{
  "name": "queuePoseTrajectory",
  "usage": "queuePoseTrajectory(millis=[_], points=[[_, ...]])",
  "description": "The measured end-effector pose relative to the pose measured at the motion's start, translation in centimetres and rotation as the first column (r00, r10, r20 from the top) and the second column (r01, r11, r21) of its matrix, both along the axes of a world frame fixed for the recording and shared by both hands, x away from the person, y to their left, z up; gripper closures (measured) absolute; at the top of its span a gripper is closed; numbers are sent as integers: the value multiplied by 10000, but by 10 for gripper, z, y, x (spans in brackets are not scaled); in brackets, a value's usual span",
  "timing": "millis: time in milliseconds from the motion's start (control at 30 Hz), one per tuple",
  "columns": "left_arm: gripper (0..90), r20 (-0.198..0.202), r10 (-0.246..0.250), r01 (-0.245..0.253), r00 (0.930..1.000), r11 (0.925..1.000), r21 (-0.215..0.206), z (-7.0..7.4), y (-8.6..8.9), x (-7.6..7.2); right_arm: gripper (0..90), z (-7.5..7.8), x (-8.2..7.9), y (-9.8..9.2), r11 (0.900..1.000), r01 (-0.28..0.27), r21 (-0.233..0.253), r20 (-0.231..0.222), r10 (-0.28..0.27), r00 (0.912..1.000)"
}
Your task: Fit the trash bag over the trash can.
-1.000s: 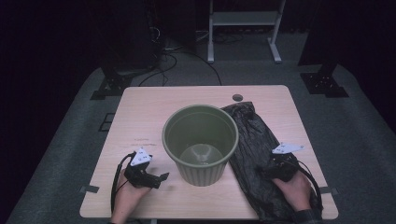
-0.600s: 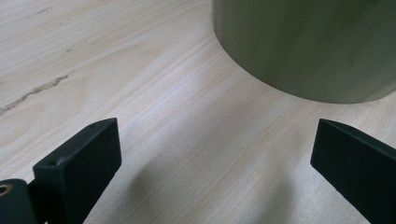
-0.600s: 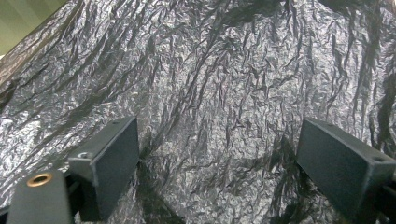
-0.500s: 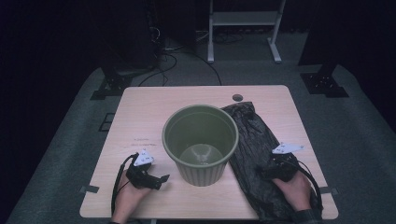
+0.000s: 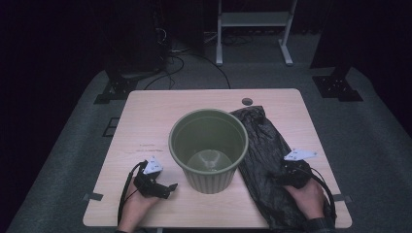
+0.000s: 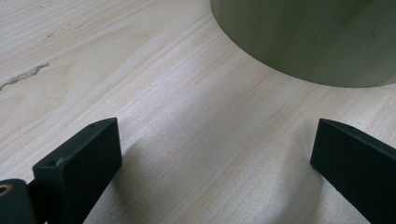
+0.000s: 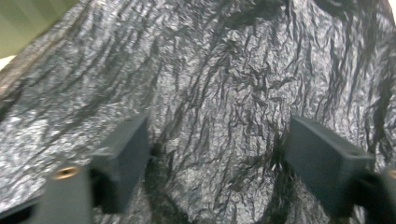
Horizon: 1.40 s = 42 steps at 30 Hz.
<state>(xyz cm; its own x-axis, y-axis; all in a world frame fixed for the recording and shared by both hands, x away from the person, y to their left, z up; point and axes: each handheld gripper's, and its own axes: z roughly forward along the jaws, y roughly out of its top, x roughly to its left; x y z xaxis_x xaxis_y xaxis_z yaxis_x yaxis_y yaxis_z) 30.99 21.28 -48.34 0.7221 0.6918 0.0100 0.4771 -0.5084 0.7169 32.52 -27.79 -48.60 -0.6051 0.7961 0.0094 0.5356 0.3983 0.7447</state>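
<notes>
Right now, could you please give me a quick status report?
Left gripper open, empty, beside green bin. Right gripper open over black bag. Nothing blocking.

One bin (image 5: 208,150), one bag (image 5: 265,160).

— What's lying under the right hand?
— A black plastic bag (image 5: 265,160), crinkled and glossy, spread flat on the table from the far edge down to the near right corner.
— And next to it?
— A green ribbed bin (image 5: 209,148), upright and open-topped, mid-table. The bag's left edge touches its side; up close its wrinkles catch the light (image 7: 219,93).
</notes>
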Motion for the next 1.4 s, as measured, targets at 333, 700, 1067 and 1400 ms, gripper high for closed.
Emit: queuePoseTrajectory(millis=[333,700,1067,1400], points=[[5,1,-14,14,10000,10000,-6,0,0,0,872,1,-7,-1,9948,-993,225,280,987,9947],[5,4,-37,37,10000,10000,-6,0,0,1,900,3,-17,-1,9818,-1827,517,-203,1840,9827],[5,4,-36,36,10000,10000,-7,0,0,1,427,24,-35,5,9818,-1849,427,44,1849,9827],[5,3,-37,37,10000,10000,-7,0,0,1,121,25,-16,-5,10000,20,-5,-36,-20,10000]])
